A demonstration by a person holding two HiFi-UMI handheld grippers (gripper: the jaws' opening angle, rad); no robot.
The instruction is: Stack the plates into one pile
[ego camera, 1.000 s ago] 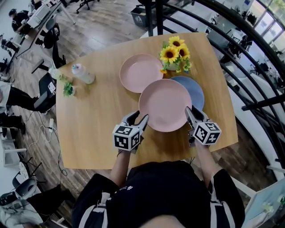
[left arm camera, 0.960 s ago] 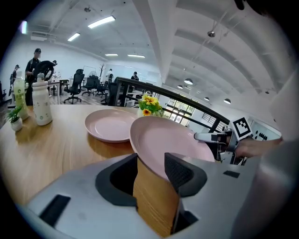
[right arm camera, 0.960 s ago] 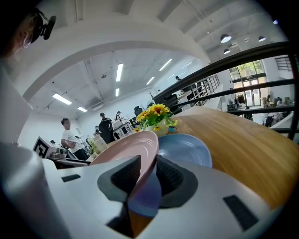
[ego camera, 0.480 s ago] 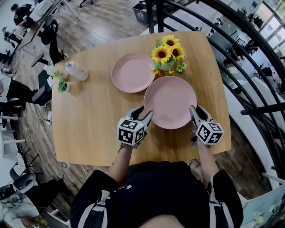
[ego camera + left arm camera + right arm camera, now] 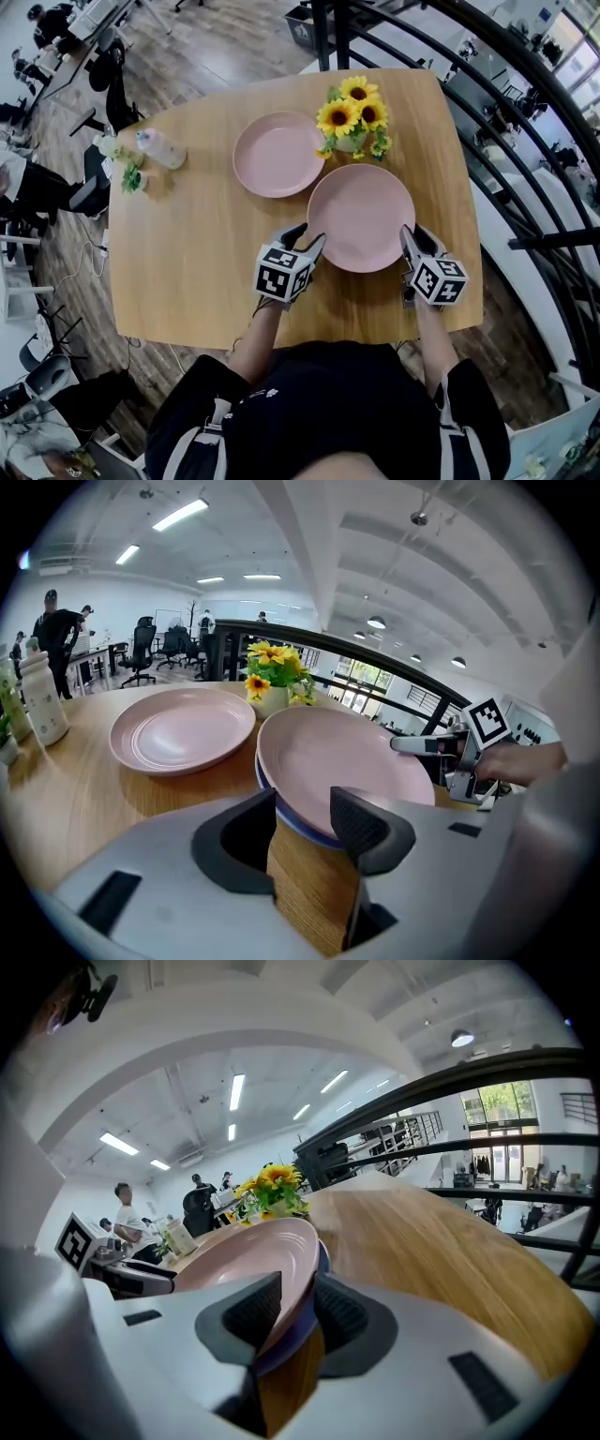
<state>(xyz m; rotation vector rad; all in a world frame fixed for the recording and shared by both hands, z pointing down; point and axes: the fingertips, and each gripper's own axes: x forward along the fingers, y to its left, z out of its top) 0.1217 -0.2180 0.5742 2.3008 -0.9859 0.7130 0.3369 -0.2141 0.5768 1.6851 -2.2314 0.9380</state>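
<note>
A pink plate [image 5: 361, 217] lies on top of a blue plate [image 5: 291, 823], whose rim shows only as a thin edge [image 5: 286, 1340] beneath it. My left gripper [image 5: 302, 239] straddles the pink plate's left rim at its fingertips [image 5: 302, 794]. At the right rim, my right gripper [image 5: 412, 234] is shut, one jaw over the plate and one outside it [image 5: 298, 1297]. A second pink plate [image 5: 278, 154] lies alone on the wooden table [image 5: 197, 253], up and left of the pile [image 5: 183, 731].
A vase of sunflowers [image 5: 354, 117] stands just behind the pile, close to both pink plates. A bottle [image 5: 161, 148] and a small plant [image 5: 127, 173] stand near the table's left edge. A black railing [image 5: 525, 141] runs past the right side.
Both grippers carried the pink plate to the right and down. It covered only part of the blue plate before; now it sits over the blue plate and hides it in the head view.
</note>
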